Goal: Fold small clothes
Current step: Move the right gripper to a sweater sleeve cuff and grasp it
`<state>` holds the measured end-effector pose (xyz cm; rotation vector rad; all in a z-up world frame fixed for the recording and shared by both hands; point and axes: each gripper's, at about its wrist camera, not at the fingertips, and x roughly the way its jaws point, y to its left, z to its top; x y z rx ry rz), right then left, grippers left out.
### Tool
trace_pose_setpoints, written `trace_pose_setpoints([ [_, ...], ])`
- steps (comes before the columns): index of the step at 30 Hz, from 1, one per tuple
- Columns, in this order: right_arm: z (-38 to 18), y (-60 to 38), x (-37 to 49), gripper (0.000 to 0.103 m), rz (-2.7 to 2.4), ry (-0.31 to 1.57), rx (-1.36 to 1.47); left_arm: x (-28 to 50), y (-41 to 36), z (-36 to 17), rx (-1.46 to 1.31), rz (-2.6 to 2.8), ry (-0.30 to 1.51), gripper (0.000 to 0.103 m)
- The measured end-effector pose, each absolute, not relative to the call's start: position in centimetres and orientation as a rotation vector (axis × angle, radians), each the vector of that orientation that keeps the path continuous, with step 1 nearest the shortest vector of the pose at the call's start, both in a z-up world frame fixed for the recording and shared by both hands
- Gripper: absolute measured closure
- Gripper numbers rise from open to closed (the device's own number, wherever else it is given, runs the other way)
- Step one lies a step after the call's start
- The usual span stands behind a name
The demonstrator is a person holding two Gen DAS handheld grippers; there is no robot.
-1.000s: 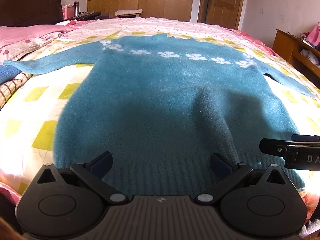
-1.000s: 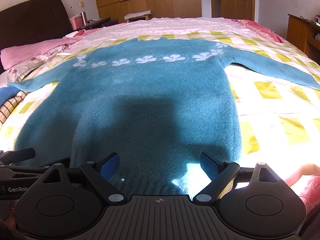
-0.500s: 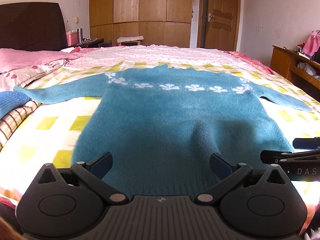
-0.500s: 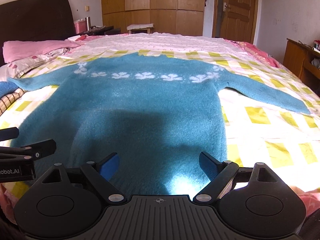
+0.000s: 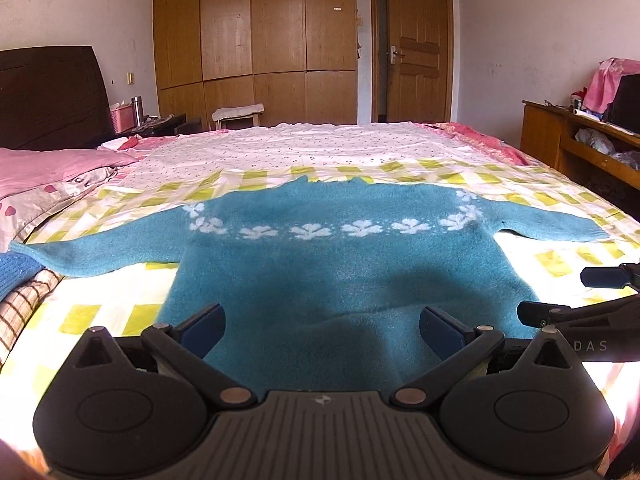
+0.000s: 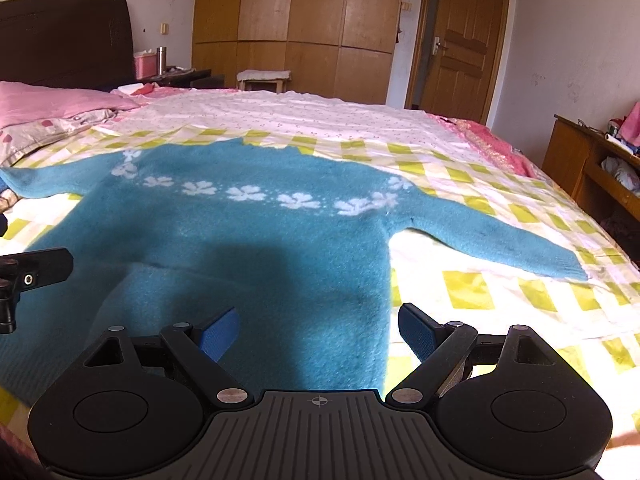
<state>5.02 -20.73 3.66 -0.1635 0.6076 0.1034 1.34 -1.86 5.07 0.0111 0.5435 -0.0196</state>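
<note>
A bed covered by a yellow-checked sheet is seen, with a pink pillow by the dark headboard. A wooden wardrobe, a door and a cluttered desk are seen beyond.

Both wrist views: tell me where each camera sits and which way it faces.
Left wrist: on the left gripper, facing along the bed toward the wardrobe; its open fingers show, with the right gripper at the right edge.
Right wrist: on the right gripper, facing likewise; the left gripper shows at the left edge.
Shared: the sweater, lying flat.
</note>
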Motion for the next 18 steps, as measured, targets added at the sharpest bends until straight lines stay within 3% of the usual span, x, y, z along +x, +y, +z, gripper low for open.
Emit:
trace_pose_setpoints([
  [12, 4.2, -25.0, 9.4, 0.016, 0.037, 0.579, -0.143, 7.0, -6.8, 5.9, 0.058, -0.063, 0.504, 0.0],
  [18, 4.1, -32.6, 13.8, 0.033, -0.088, 0.628, 0.064, 10.6, -11.0, 6.4, 0.069, -0.133, 0.48, 0.0],
])
